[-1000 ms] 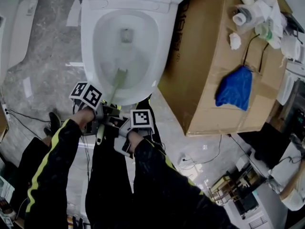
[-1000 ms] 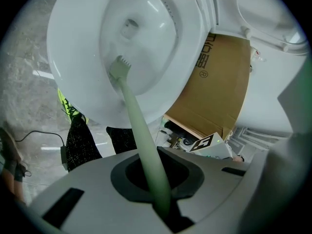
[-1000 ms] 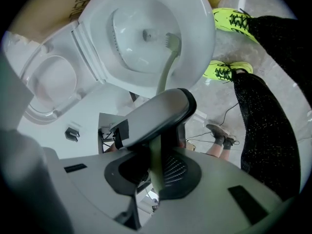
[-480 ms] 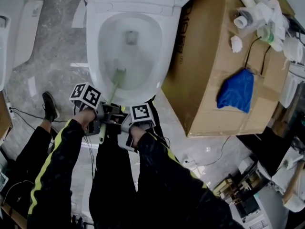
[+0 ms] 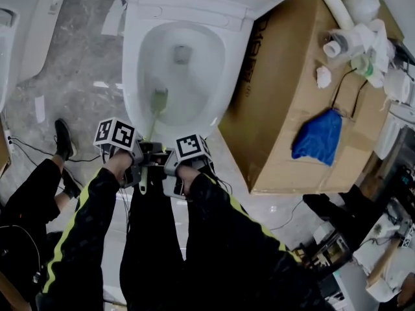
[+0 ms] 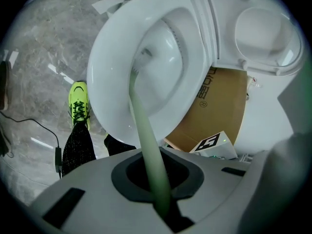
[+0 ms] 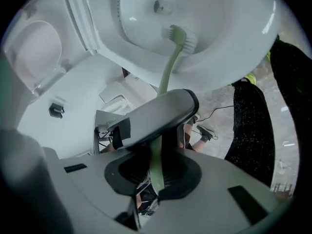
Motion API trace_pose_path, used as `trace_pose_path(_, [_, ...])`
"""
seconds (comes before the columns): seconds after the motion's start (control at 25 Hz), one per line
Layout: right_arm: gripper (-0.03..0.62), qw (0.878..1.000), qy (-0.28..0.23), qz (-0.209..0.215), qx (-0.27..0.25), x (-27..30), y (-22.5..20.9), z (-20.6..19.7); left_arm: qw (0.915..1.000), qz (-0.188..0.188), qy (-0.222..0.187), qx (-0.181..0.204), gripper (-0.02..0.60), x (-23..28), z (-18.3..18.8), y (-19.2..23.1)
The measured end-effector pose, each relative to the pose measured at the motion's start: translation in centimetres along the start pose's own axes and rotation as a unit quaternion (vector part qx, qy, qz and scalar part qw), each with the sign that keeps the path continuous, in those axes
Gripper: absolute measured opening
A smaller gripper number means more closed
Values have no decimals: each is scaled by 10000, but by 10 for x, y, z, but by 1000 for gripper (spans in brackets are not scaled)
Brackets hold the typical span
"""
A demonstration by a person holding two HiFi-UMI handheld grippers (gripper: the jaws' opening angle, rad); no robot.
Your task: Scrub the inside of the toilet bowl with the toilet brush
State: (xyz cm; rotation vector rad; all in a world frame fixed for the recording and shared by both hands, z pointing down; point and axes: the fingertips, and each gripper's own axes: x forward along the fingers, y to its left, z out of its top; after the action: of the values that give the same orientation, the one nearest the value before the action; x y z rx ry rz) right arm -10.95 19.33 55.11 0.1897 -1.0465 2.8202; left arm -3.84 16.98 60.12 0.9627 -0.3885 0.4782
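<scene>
By judgement, the scrubbing step called for a firm two-point hold and steady bristle pressure swept round the wall of the toilet bowl (image 5: 131, 70). The left gripper (image 6: 163, 206) fingers and the right gripper (image 7: 156, 179) fingers were both clamped on the toilet brush (image 5: 158, 100) handle, just outside the bowl's near rim. The brush was slim and pale green, and its head lay against the bowl's near inner wall.

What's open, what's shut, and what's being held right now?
Lid, up.
Brush, head down in the bowl, held by both grippers.
Left hand-held gripper, shut on brush.
Right hand-held gripper, shut on brush.
Cloth, crumpled on the box.
</scene>
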Motion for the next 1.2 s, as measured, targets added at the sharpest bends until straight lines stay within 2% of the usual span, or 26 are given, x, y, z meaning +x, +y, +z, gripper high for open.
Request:
trace_pose_path(0.4, [55, 9972, 345, -489, -440, 6, 9, 14, 9959, -253, -845, -218, 25, -14, 29, -2])
trace_pose_path(0.84, [55, 9906, 470, -736, -1055, 12, 35, 44, 9867, -475, -1550, -82, 25, -33, 76, -15])
trace_pose_path(1.2, [55, 9879, 396, -682, -1332, 16, 53, 66, 9828, -502, -1777, 85, 25, -42, 104, -24])
